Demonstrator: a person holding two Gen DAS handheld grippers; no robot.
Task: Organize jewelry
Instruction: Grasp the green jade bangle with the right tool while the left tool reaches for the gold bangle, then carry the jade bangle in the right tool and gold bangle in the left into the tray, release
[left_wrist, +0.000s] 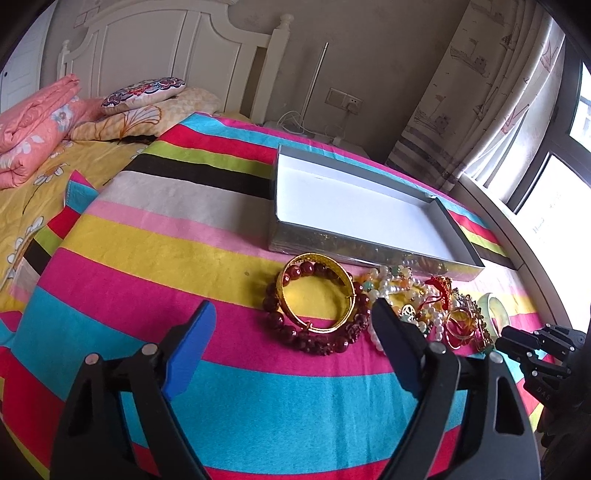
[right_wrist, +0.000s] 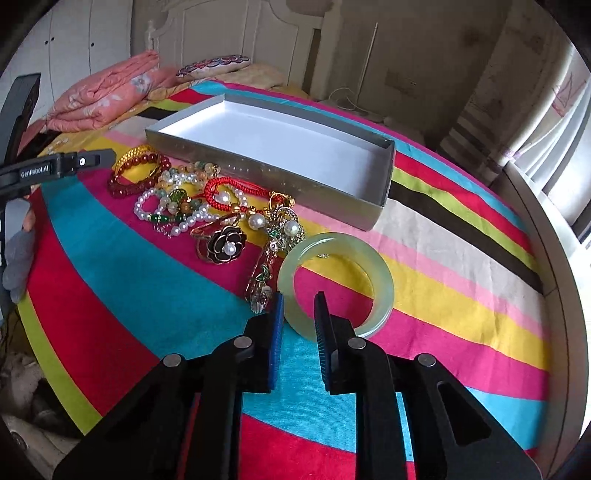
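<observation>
An empty silver box with a white inside (left_wrist: 354, 206) (right_wrist: 280, 147) lies on the striped cloth. In front of it is a pile of jewelry: a gold bangle (left_wrist: 317, 291) (right_wrist: 135, 157) on a dark red bead bracelet (left_wrist: 310, 336), pearl strands (right_wrist: 170, 210), a red cord (right_wrist: 218, 188), a black flower brooch (right_wrist: 223, 245) and a pale green jade bangle (right_wrist: 336, 284) (left_wrist: 493, 306). My left gripper (left_wrist: 295, 314) is open, just short of the gold bangle. My right gripper (right_wrist: 299, 306) is partly closed around the jade bangle's near rim, which lies on the cloth.
The striped cloth (left_wrist: 184, 266) covers a bed. Folded pink quilt (left_wrist: 33, 125) and pillows (left_wrist: 144, 92) lie at the far left by the headboard. A curtain and window (left_wrist: 535, 147) are on the right. The other gripper shows at each view's edge (right_wrist: 48, 166).
</observation>
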